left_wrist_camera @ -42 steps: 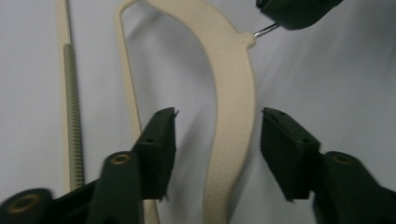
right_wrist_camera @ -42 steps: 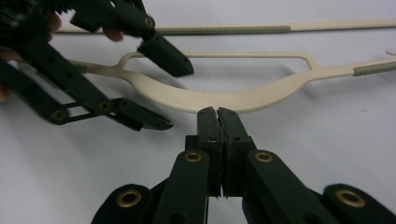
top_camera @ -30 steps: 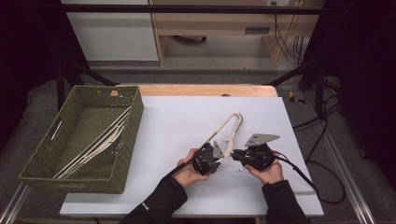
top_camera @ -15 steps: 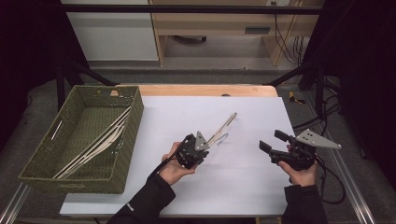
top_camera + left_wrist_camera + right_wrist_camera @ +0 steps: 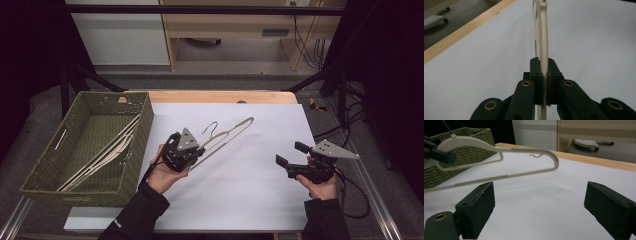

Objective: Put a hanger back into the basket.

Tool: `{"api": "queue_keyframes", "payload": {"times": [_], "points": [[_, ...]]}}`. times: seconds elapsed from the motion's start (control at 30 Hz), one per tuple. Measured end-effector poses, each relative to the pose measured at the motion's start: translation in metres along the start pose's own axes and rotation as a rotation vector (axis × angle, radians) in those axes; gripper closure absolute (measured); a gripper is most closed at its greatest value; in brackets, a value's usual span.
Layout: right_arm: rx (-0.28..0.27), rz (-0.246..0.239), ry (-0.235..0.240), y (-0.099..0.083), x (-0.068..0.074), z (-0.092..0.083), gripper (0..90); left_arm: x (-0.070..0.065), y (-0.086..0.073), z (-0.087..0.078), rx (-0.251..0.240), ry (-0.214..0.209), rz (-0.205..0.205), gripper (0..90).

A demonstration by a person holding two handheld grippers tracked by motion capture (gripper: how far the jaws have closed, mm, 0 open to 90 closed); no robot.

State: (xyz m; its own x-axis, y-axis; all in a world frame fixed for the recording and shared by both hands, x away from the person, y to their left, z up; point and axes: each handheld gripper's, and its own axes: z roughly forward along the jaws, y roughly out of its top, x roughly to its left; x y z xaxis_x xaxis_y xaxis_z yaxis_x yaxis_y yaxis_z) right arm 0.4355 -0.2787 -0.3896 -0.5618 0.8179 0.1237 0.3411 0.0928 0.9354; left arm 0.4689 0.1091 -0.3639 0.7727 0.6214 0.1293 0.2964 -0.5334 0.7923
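hanger [image 5: 227, 135]: cream, thin-framed, w/ small metal hook; lifted off the worktop [image 5: 250, 200] near its middle, tilted, far end aimed toward the back right corner. also seen in right gripper view [image 5: 499, 150].
left hand-held gripper [image 5: 192, 156]: clenched on the hanger's flat shoulder bar; left gripper view shows the pads [image 5: 548, 75] squeezing the bar edge-on [image 5: 543, 50].
right hand-held gripper [image 5: 289, 154]: released, jaws wide, nothing between them; they've just been opening. sits near the worktop's right edge, well apart from the hanger.
basket [image 5: 75, 187]: green woven, at the worktop's left edge; more cream hangers [image 5: 102, 155] lie inside, slanted.
step (judgement): prob. carrying this hanger over to the basket w/ the left alone.
handling (judgement): light, stiff-ish but springy thin frame; long, so it levers on the grip and may swing or twist. coating looks matte, prob. not slippery. not fragile, tho the thin lower bar could flex.
where to grip (judgement): wide shoulder near the hook, as now; closest to balance pt. avoid the thin bar & hook.
risk (judgement): far end or hook snagging the basket rim or the hangers already inside.
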Motion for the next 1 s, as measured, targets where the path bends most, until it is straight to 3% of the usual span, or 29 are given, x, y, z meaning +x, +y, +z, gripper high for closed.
{"api": "queue_keyframes", "payload": {"times": [0.07, 0.1, 0.3, 0.37, 0.57, 0.6, 0.8, 0.87, 1.0], "points": [[-0.003, 0.000, 0.000, 0.000, 0.001, 0.000, 7.6, 0.005, 0.006, -0.020, -0.032, -0.011, -0.002, 86.2], [-0.003, 0.000, 0.000, 0.000, 0.001, 0.000, 7.6, 0.005, 0.006, -0.020, -0.032, -0.011, -0.002, 86.2], [-0.013, -0.003, 0.003, 0.001, 0.003, -0.001, 4.8, 0.021, 0.022, -0.063, -0.080, -0.024, -0.004, 86.2], [-0.013, 0.000, 0.004, 0.001, 0.003, -0.001, 4.6, 0.024, 0.023, -0.068, -0.082, -0.023, -0.009, 86.2], [-0.013, 0.003, 0.007, 0.001, 0.004, 0.000, 3.4, 0.048, 0.028, -0.100, -0.108, 0.018, -0.009, 86.1], [-0.015, -0.003, 0.010, 0.001, 0.003, -0.001, 2.9, 0.059, 0.028, -0.112, -0.110, 0.028, -0.015, 86.1], [-0.018, 0.000, 0.008, 0.001, 0.004, -0.002, 1.7, 0.083, 0.026, -0.136, -0.107, 0.063, -0.027, 86.2], [-0.015, -0.005, 0.009, 0.000, 0.004, -0.001, 1.0, 0.094, 0.020, -0.149, -0.125, 0.082, -0.050, 86.1], [-0.010, -0.011, 0.011, 0.000, 0.005, 0.000, 0.7, 0.104, 0.014, -0.159, -0.132, 0.109, -0.055, 86.1]]}}
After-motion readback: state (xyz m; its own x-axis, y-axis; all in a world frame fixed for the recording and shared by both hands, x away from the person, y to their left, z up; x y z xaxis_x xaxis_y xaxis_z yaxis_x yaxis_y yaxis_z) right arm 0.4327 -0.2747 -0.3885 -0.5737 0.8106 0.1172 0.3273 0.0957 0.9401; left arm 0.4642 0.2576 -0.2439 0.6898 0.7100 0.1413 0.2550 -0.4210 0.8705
